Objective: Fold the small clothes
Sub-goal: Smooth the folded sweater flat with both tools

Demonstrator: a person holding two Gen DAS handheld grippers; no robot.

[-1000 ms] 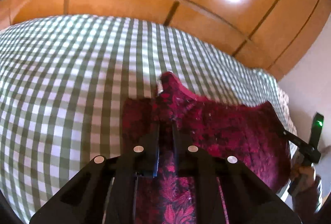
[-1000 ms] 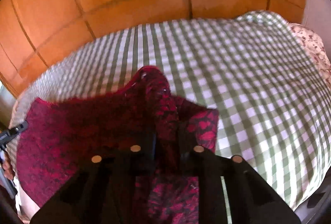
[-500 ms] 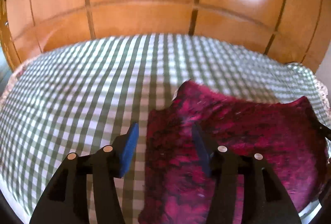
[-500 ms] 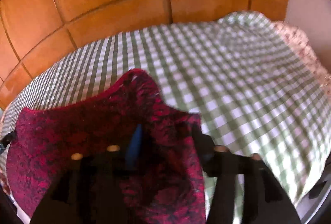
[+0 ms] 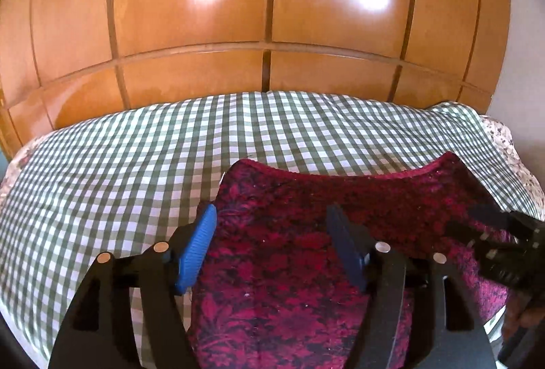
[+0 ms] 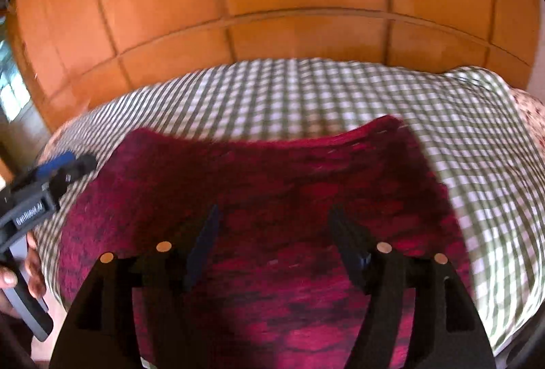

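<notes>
A dark red patterned garment (image 5: pixel 306 249) lies spread flat on the green-and-white checked bed cover (image 5: pixel 119 171). My left gripper (image 5: pixel 272 222) hovers over the garment's left part, its jaws opening, with cloth below them but nothing pinched. In the blurred right wrist view the same garment (image 6: pixel 272 185) fills the middle. My right gripper (image 6: pixel 274 222) hangs above it, jaws also opening and free of the cloth. Each gripper shows in the other's view: the right gripper (image 5: pixel 494 239) at the right edge, the left gripper (image 6: pixel 51 174) at the left edge, held by a hand (image 6: pixel 32 263).
A glossy wooden panelled wardrobe (image 5: pixel 272 11) rises right behind the bed. A floral sheet (image 5: pixel 511 147) peeks out under the checked cover at the right corner. The checked cover (image 6: pixel 477 164) stretches bare to the right of the garment.
Both grippers were shut on raised folds of the red garment a second ago. They have let go and opened wide; the cloth now lies flat. The right view has swung sideways.
</notes>
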